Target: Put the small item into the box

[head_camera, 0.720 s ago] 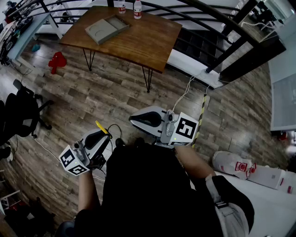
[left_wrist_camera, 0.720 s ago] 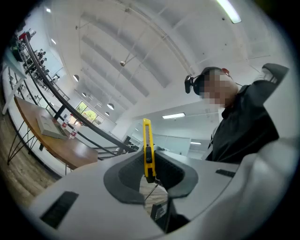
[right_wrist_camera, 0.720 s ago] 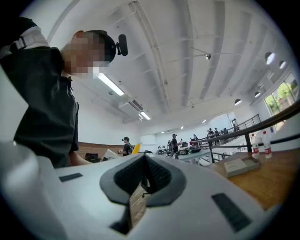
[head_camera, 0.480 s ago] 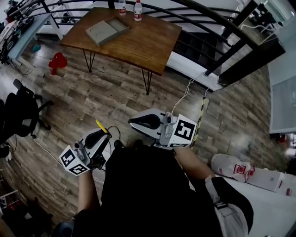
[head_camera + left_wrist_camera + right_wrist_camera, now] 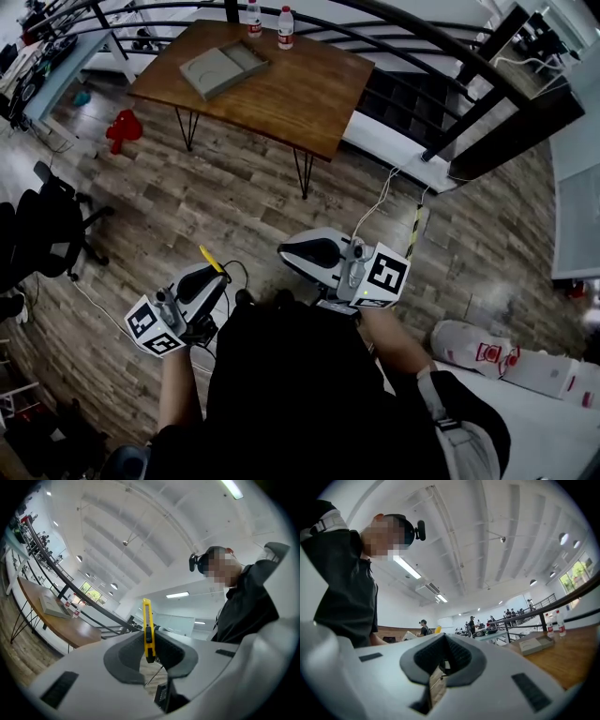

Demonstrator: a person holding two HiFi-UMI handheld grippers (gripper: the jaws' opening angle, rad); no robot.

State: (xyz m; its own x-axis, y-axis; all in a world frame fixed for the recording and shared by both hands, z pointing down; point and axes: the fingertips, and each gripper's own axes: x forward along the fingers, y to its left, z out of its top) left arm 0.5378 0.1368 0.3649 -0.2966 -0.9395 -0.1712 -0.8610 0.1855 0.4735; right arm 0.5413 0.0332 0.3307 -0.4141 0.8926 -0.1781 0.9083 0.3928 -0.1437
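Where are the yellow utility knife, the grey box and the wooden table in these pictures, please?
yellow utility knife [image 5: 146,613]: left gripper view, upper part of its yellow body.
grey box [image 5: 211,70]: head view, its left half.
wooden table [image 5: 300,89]: head view, bare top right of the box.

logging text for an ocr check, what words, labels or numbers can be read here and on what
No text reads clearly.
Bottles on the wooden table: red labels, too small to read.
White bag at lower right: red print, blurred.
Marker cubes: black-and-white square patterns, no letters.
Yellow utility knife: no print shows.
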